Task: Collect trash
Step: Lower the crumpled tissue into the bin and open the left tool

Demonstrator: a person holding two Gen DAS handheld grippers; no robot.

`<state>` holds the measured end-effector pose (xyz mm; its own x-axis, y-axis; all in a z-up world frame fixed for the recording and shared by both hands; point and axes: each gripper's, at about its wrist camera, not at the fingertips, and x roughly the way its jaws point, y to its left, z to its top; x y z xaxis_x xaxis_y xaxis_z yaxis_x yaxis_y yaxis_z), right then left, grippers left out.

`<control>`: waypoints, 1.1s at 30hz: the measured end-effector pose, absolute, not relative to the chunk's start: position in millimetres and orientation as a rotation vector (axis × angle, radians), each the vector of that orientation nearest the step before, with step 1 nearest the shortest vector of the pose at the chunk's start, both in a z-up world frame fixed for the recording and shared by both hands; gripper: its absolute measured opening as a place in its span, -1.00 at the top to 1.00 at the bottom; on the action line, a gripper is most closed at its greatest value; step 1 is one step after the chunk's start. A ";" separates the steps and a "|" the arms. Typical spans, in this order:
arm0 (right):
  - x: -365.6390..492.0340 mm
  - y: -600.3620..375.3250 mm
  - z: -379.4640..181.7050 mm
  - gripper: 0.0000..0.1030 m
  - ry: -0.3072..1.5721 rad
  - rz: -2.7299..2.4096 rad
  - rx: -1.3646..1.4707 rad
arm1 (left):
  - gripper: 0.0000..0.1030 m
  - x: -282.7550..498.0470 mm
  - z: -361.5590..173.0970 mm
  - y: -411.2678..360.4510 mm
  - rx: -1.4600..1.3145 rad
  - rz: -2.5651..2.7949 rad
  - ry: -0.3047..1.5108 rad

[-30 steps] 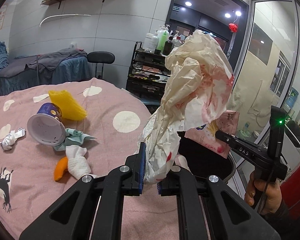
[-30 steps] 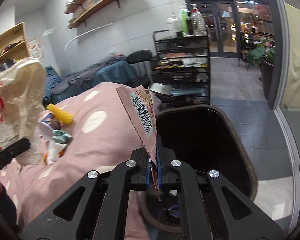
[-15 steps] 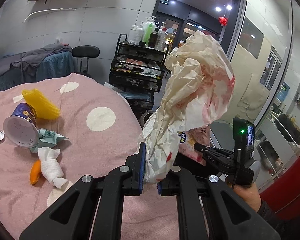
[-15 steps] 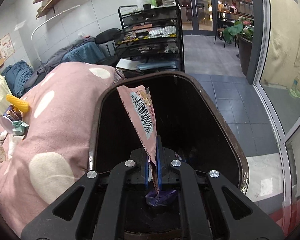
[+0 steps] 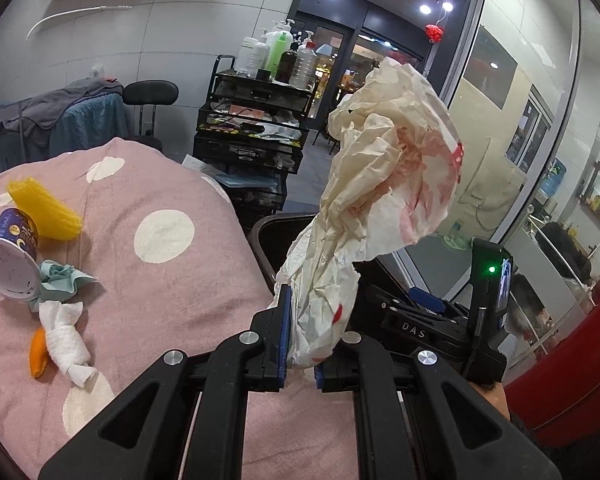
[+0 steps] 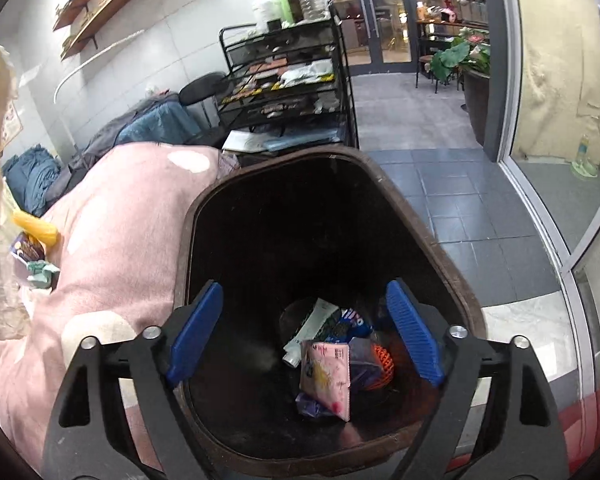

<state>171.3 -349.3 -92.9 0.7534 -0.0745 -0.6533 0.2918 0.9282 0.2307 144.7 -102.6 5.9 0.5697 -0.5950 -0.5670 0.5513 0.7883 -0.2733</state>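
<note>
My left gripper (image 5: pixel 300 340) is shut on a crumpled cream paper wrapper with red print (image 5: pixel 384 184), held upright above the pink table's right edge. My right gripper (image 6: pixel 304 340) is open and empty above the dark brown trash bin (image 6: pixel 412 216). A pink snack packet (image 6: pixel 328 376) lies inside the bin on other trash. The right gripper's body (image 5: pixel 440 324) shows in the left wrist view over the bin (image 5: pixel 268 228). On the table lie a paper cup (image 5: pixel 8 256), a yellow foam net (image 5: pixel 44 208), a teal tissue (image 5: pixel 60 276), a white tissue (image 5: pixel 66 336) and an orange peel (image 5: pixel 38 354).
The table has a pink cloth with white dots (image 5: pixel 164 236). A black rack with bottles (image 5: pixel 256 120) and a black chair (image 5: pixel 150 92) stand behind it. Glass walls (image 5: pixel 520 120) and tiled floor (image 6: pixel 460 200) lie to the right of the bin.
My right gripper moved over the bin and opened; the pink snack packet dropped into the bin. My left gripper shifted right toward the bin, still holding the wrapper.
</note>
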 end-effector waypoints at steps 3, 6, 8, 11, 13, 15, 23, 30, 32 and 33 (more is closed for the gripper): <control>165.8 -354.3 -85.9 -0.77 0.659 -0.237 0.342 | 0.81 150.5 5.0 -114.4 -0.075 -0.702 0.715; 156.6 -360.3 -80.5 -0.79 0.629 -0.268 0.354 | 0.81 155.4 3.6 -125.8 -0.080 -0.726 0.740; 152.2 -363.7 -77.4 -0.80 0.612 -0.288 0.357 | 0.81 160.1 1.8 -134.9 -0.076 -0.740 0.758; 147.0 -368.5 -75.1 -0.81 0.598 -0.312 0.363 | 0.81 165.6 -2.1 -147.0 -0.062 -0.751 0.785; 143.6 -372.7 -73.7 -0.81 0.590 -0.324 0.371 | 0.81 169.5 -4.3 -155.5 -0.048 -0.753 0.800; 140.5 -376.5 -72.1 -0.81 0.581 -0.341 0.373 | 0.81 173.7 -7.1 -162.6 -0.039 -0.754 0.816; 128.4 -394.4 -70.3 -0.82 0.557 -0.398 0.401 | 0.81 190.3 -22.8 -189.2 -0.035 -0.765 0.916; 122.3 -405.3 -70.4 -0.84 0.553 -0.430 0.408 | 0.81 200.6 -34.1 -204.0 -0.009 -0.753 0.970; 120.7 -407.4 -71.1 -0.84 0.553 -0.435 0.414 | 0.76 200.7 -38.0 -207.2 0.009 -0.738 0.980; 120.2 -407.8 -71.2 -0.84 0.552 -0.437 0.416 | 0.66 200.7 -39.0 -208.6 0.018 -0.735 0.983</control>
